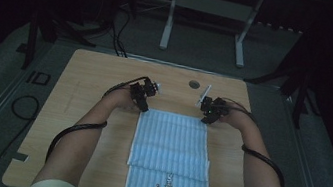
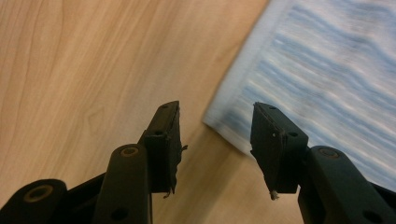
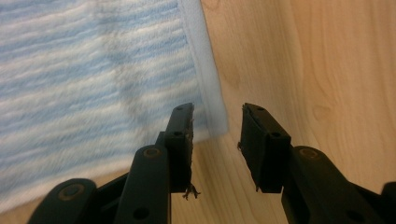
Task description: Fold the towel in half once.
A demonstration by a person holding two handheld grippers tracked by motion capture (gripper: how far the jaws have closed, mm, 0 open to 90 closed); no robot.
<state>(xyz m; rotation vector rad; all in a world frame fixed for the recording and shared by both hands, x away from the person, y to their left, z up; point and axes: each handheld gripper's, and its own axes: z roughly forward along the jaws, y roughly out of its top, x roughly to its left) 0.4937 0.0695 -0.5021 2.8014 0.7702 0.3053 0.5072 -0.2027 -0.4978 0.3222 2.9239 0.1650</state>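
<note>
1. The blue striped towel lies flat on the wooden table, with its upper layer folded so that a lower strip with a small label shows at the near end. Its long axis runs from the person toward the far side of the table.
2. The left gripper stands at the far left corner of the towel. In the left gripper view this corner lies just ahead of the jaws and a little toward the right one, not between the pads.
3. The right gripper stands at the far right corner. In the right gripper view that corner lies just ahead of the gap, close to the left jaw.
4. Both tongs are released: the jaws stand apart with bare wood between them and hold nothing.
5. Each hand is near its own corner, so I judge the next move is to bring each pair of jaws forward over the towel's far edge and clench.
6. Beyond the far edge there is free table up to a round cable hole; both sides of the towel also have open wood.
</note>
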